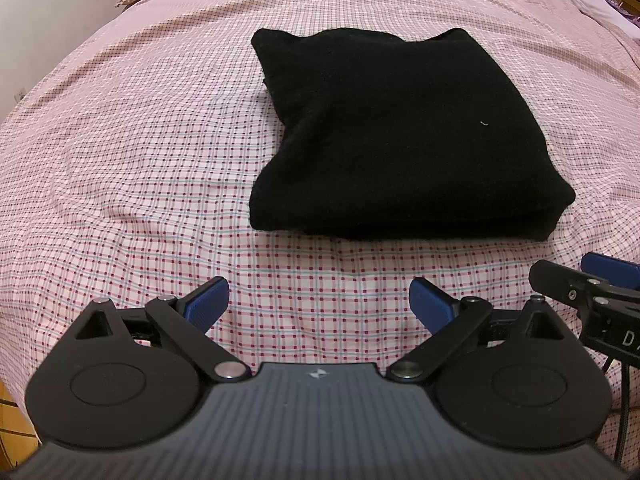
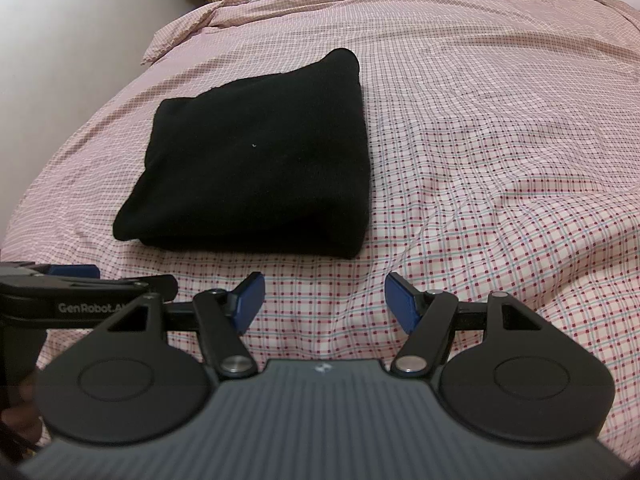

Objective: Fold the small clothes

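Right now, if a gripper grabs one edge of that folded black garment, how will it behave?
The folded black garment looks like soft, thick knit, so it would probably droop and unfold. Stacked layers show at its near edge, so a pinch may catch only some. On the checked bedsheet, pushing probably bunches it.

Left claw (image 1: 319,305): grey ribbed housing, a small pale logo at its front edge. Two round black discs flank the logo, each with a raised inner circle. Black link arms run forward from silver pivot pins beside the logo; blue ribbed pads (image 1: 206,303) tip them. Right claw (image 2: 324,302): same build, blue pads (image 2: 403,303). Seen from it, white lettering "GenRobot.A" marks the left claw's black side.
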`<state>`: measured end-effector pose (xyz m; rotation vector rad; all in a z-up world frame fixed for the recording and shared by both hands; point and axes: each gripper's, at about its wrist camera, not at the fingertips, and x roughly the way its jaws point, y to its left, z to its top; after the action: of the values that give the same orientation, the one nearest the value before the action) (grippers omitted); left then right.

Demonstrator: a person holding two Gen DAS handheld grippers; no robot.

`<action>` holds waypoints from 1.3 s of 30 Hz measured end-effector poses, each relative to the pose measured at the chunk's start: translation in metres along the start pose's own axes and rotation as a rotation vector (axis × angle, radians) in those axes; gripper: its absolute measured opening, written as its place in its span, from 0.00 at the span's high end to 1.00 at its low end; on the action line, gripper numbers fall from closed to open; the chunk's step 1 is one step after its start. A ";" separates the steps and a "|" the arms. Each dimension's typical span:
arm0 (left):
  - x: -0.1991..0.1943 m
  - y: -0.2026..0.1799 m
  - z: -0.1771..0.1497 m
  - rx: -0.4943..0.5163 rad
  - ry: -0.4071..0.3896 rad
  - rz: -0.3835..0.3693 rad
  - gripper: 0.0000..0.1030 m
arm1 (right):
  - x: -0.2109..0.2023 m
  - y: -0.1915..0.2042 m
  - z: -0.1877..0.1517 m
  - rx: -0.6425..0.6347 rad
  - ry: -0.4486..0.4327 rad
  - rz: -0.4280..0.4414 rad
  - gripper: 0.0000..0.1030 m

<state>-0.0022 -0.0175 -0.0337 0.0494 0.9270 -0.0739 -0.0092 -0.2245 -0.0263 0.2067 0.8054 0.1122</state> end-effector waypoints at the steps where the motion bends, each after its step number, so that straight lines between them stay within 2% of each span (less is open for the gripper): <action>1: 0.000 0.000 0.000 0.000 0.000 0.001 0.04 | 0.000 0.000 0.000 0.000 0.000 0.000 0.34; 39: -0.001 0.000 0.000 -0.004 0.006 -0.004 0.04 | -0.001 0.002 -0.001 -0.004 -0.006 0.007 0.34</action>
<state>-0.0031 -0.0175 -0.0327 0.0436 0.9332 -0.0759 -0.0109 -0.2223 -0.0256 0.2058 0.7982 0.1194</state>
